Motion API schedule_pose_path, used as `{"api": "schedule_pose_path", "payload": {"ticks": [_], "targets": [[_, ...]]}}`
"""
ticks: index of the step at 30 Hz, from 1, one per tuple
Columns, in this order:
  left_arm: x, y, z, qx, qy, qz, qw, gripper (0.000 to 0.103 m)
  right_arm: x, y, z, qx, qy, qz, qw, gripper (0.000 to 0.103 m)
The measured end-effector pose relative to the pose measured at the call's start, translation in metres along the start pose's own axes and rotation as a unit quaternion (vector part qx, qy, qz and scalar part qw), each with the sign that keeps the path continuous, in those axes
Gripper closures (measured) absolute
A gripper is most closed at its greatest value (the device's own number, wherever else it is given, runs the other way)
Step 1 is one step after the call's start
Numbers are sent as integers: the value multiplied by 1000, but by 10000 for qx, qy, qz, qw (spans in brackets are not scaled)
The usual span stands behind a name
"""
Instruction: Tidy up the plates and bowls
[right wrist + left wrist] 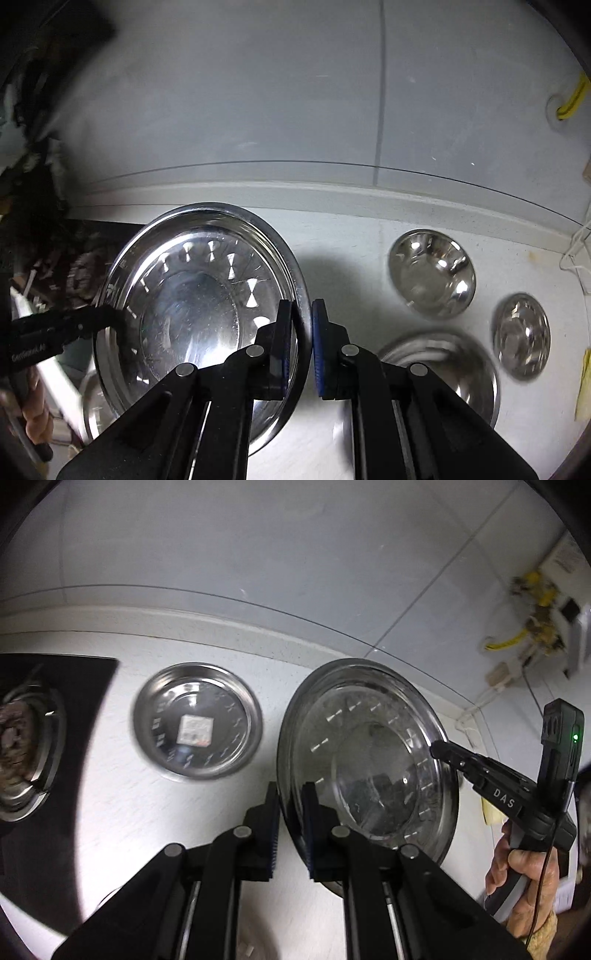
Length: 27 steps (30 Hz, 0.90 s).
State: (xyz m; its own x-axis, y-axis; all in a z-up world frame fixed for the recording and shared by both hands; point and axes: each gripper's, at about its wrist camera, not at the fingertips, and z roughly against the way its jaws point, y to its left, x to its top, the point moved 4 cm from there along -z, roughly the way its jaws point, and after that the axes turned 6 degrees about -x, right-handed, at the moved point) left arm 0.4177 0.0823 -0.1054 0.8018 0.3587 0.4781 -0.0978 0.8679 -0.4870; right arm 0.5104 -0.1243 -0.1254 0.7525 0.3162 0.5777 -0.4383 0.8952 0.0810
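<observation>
A large steel plate [369,760] is held off the white table [110,812] by both grippers at once. The left gripper [291,812] is clenched on the plate's near left rim, one pad inside the dish and one outside. The right gripper [301,343] is clenched on the opposite rim in the same way, the thin edge being pinched between its blue pads. In the left wrist view the right gripper's tip is seen reaching onto the plate's far right edge, with a hand [524,878] wrapped round its handle.

A smaller steel plate [197,720] with a square sticker in its middle is left lying on the table to the left of the held plate, near a black stove top [74,709]. In the right wrist view two small steel bowls [432,273] [522,336] are seen on the table to the right, and a larger bowl [443,369] lies just beside the right gripper. A tiled wall [258,110] is seen behind the table.
</observation>
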Motion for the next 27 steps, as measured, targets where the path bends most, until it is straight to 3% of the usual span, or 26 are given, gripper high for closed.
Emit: {"api": "schedule_pose_path", "payload": {"ticks": [4, 8, 17, 27], "targets": [[-30, 15, 51, 3, 123, -154, 9998, 93, -35, 35, 35, 307, -12, -46, 9995, 94], [-72, 54, 90, 39, 324, -128, 9994, 93, -81, 73, 45, 637, 159, -109, 9978, 94], [-152, 139, 86, 269, 789, 242, 9962, 93, -191, 137, -27, 812, 1211, -419, 9884, 94], [-161, 161, 68, 356, 872, 346, 9949, 93, -198, 155, -23, 601, 1287, -449, 9889, 94]]}}
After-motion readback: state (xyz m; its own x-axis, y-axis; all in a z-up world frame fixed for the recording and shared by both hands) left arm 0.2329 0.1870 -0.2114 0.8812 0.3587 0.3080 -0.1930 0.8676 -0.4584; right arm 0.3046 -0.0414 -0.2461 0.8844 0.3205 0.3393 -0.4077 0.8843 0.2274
